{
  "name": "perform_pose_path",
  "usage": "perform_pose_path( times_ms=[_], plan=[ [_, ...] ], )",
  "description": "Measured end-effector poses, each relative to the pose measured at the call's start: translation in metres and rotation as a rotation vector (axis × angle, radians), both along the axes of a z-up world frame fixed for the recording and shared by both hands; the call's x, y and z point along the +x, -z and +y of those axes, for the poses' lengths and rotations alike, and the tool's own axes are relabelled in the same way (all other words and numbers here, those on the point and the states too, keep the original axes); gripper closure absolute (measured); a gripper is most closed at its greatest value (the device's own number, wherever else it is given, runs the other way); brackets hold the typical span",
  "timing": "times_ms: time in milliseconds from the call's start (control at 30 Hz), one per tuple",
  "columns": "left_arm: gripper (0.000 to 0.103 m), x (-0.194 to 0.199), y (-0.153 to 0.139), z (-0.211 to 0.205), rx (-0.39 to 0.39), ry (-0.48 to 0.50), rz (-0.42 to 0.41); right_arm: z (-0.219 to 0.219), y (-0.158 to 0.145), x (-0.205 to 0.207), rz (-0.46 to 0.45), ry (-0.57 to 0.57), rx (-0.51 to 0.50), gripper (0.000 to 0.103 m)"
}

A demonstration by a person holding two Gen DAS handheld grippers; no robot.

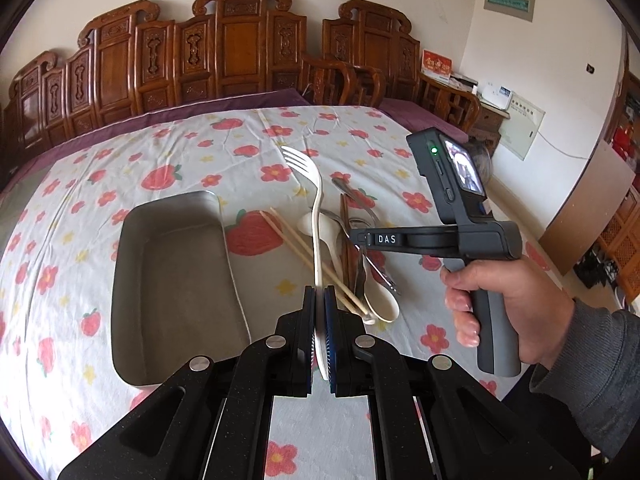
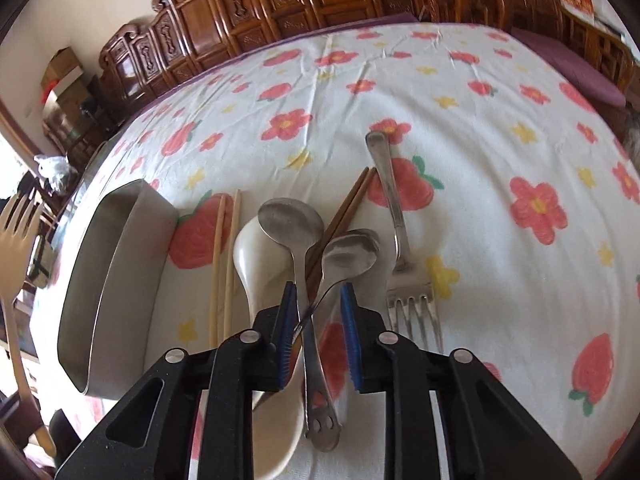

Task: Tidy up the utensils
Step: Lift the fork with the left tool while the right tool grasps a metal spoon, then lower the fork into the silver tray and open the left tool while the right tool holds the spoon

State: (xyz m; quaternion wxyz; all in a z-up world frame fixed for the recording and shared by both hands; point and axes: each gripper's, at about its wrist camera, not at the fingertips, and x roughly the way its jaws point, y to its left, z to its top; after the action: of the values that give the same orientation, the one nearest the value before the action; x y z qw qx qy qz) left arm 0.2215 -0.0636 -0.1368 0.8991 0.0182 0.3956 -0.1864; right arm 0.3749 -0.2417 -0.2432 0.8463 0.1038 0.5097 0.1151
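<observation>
Nothing sits in our metal tray (image 1: 168, 280) yet: left gripper (image 1: 319, 300) clamps the white fork (image 1: 316, 200), right gripper (image 2: 319, 300) half-open around two steel spoons (image 2: 316, 320).

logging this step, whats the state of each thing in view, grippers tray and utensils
left gripper: shut on the white fork
white fork: lifted, tines up
right gripper: open around the two metal spoons' handles
metal spoons: lying crossed on the cloth
metal tray: empty
metal fork: flat on the cloth
light chopsticks: lying beside the tray
</observation>
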Motion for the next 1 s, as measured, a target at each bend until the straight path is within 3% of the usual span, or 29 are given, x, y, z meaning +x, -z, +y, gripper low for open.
perform_pose_path(
  times_ms=[100,333,733,1000],
  plan=[
    [0.099,-0.001,0.001,0.003,-0.005,-0.002,0.002,0.000,0.000,0.002,0.015,0.014,0.003,0.084],
    [0.099,-0.005,0.000,0.006,-0.015,-0.008,-0.002,-0.006,-0.003,0.002,0.037,0.022,0.022,0.100],
    [0.099,-0.005,-0.004,0.014,-0.011,-0.021,-0.015,-0.007,-0.038,-0.013,-0.039,-0.021,0.028,0.101],
    [0.099,0.007,-0.008,0.041,0.006,-0.074,-0.022,0.018,-0.075,-0.023,-0.103,-0.101,0.006,0.101]
  ],
)
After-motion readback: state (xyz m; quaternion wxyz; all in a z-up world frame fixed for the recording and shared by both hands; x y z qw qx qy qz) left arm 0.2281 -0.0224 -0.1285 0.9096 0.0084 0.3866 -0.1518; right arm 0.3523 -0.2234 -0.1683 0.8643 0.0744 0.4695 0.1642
